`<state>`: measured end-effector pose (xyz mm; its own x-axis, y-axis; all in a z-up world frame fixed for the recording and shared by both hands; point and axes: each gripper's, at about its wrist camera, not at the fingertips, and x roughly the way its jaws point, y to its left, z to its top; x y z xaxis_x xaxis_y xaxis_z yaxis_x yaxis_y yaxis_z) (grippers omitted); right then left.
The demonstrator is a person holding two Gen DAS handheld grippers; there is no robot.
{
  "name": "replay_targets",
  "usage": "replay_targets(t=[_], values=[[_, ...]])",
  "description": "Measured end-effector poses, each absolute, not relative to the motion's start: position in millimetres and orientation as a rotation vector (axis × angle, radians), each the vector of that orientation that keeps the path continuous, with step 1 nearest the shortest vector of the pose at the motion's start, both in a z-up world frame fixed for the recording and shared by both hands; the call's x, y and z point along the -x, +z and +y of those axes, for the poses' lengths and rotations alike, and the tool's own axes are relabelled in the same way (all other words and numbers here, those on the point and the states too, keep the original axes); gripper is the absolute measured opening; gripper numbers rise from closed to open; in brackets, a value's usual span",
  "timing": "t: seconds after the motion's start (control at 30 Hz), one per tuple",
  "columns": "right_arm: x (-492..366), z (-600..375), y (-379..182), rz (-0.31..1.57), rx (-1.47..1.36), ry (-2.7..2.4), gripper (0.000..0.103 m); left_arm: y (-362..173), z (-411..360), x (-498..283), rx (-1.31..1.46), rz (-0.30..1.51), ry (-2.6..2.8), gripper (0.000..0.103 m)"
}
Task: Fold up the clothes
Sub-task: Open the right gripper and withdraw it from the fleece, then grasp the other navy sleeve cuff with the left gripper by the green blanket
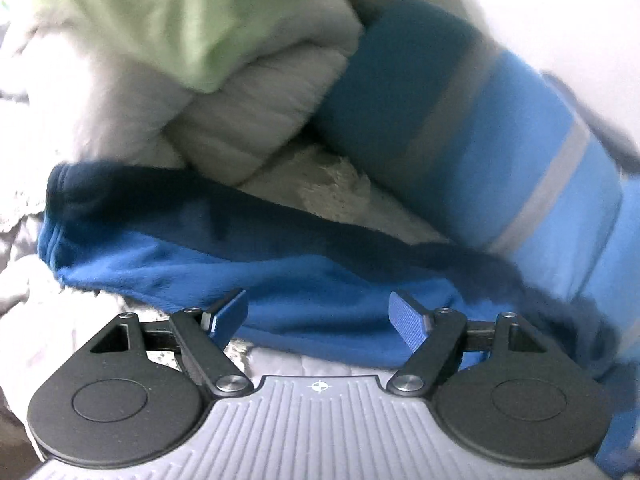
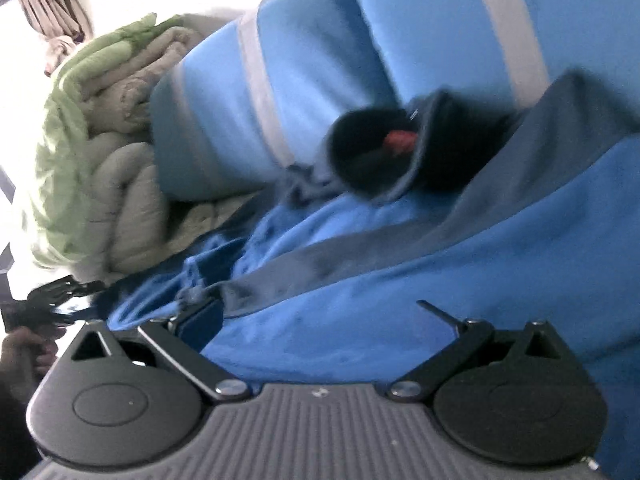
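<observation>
Fingers of the left gripper [image 1: 318,316] are spread wide over the fleece [image 1: 280,280], nothing gripped. Right gripper [image 2: 320,316] fingers are likewise parted above it, beside folded blankets [image 2: 116,152].

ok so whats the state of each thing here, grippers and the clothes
left gripper: open, nothing between its pads, hovering over the blue fleece
right gripper: open, nothing gripped, low over the fleece
blue fleece garment: unfolded, rumpled, dark trim showing
blue blanket with grey stripes: folded, bulky
beige quilt: folded in thick layers
light green cloth: draped on top of the quilt
</observation>
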<state>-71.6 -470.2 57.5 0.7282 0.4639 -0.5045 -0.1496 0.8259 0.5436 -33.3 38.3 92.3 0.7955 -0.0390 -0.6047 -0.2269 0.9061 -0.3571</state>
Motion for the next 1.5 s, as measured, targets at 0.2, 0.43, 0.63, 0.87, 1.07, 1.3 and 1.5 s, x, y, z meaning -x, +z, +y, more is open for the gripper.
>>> replay_targets(t=[0.2,0.43,0.63,0.87,1.07,1.3,1.5], values=[[54.4,-456.2,25.1,0.752,-0.601,0.386,0.103,89.2,84.1,50.0,0.625,0.569,0.084,0.077],[57.3,-435.7,29.8,0.740,-0.528,0.327,0.103,74.1,120.3,58.8,0.788,0.546,0.091,0.077],[59.0,-412.2,55.2,0.711,-0.440,0.293,0.103,66.6,128.9,54.0,0.819,0.556,0.080,0.077],[63.7,-387.3,82.5,0.719,-0.427,0.318,0.103,65.5,140.3,61.2,0.885,0.453,0.107,0.077],[66.6,-370.9,85.3,0.717,-0.360,0.320,0.103,73.0,168.5,83.8,0.978,0.309,0.239,0.077],[79.2,-358.7,72.1,0.773,-0.291,0.385,0.103,53.2,207.0,103.1,1.155,0.252,0.387,0.077],[100.2,-361.3,80.4,0.749,-0.304,0.422,0.103,15.3,230.7,99.1,1.368,0.296,0.339,0.077]])
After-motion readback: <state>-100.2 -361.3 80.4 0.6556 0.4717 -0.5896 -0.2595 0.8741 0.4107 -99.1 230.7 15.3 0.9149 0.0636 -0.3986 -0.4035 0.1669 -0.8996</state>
